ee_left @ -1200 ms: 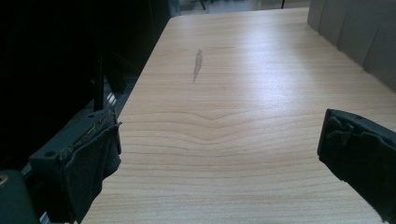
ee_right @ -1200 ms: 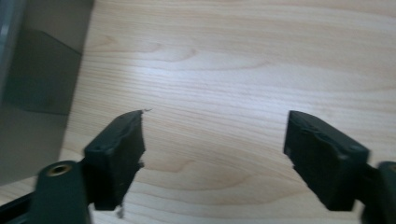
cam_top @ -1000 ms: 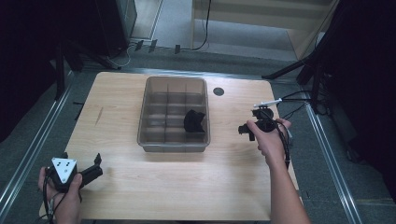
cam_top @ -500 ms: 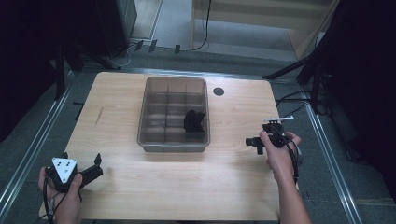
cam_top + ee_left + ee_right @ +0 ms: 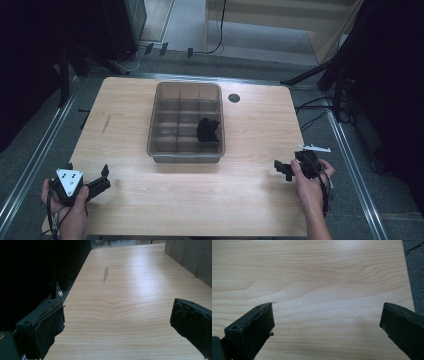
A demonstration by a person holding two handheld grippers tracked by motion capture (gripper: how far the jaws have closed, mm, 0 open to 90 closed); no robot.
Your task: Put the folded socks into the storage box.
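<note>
With the black object point(image 5: 208, 130) lying in the divided bin point(image 5: 162, 150) at table centre, the step looks finished: right gripper point(image 5: 281, 169) at four o'clock and left gripper point(image 5: 100, 181) at seven o'clock both gape empty, awaiting another pick.

A divided tray point(image 5: 162, 150) is set at the middle of the table point(image 5: 250, 195), and a crumpled object point(image 5: 208, 130) lies in a compartment on its right side. The left tool point(image 5: 102, 177) is held over the table's near left corner, the right tool point(image 5: 283, 170) near its right edge, both well apart from the tray.
</note>
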